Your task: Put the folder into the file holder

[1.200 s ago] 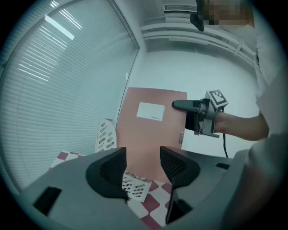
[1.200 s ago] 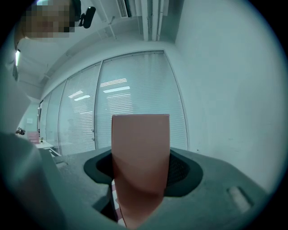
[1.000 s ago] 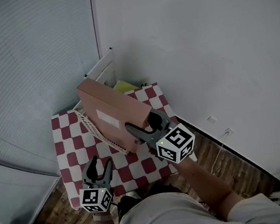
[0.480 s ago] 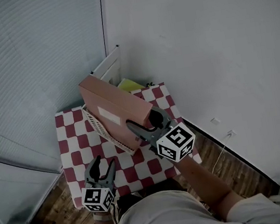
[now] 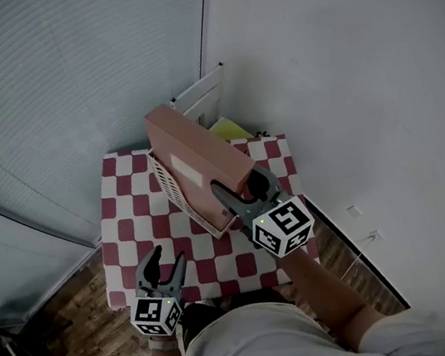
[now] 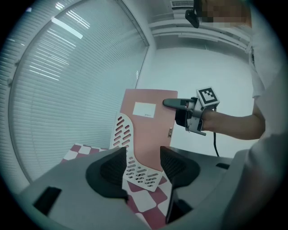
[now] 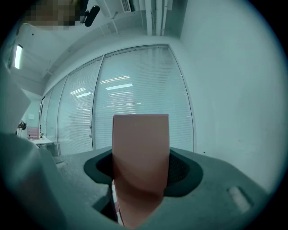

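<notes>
guiding the pink cardboard folder (image 5: 198, 156), pinched by the right gripper (image 5: 239, 185), squarely into the white slotted file holder (image 5: 177, 195) seems best; left gripper (image 5: 166, 257) gapes empty.

The right claw (image 5: 237, 182) grips the pink folder (image 5: 196, 159) against the white file holder (image 5: 177, 198).

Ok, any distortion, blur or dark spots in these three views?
Head view: dim, window blinds bowed. Left gripper view: strong fisheye, black corners, yet folder and file holder look sharp. Right gripper view: black corners too, the folder close and soft in the right claw.
</notes>
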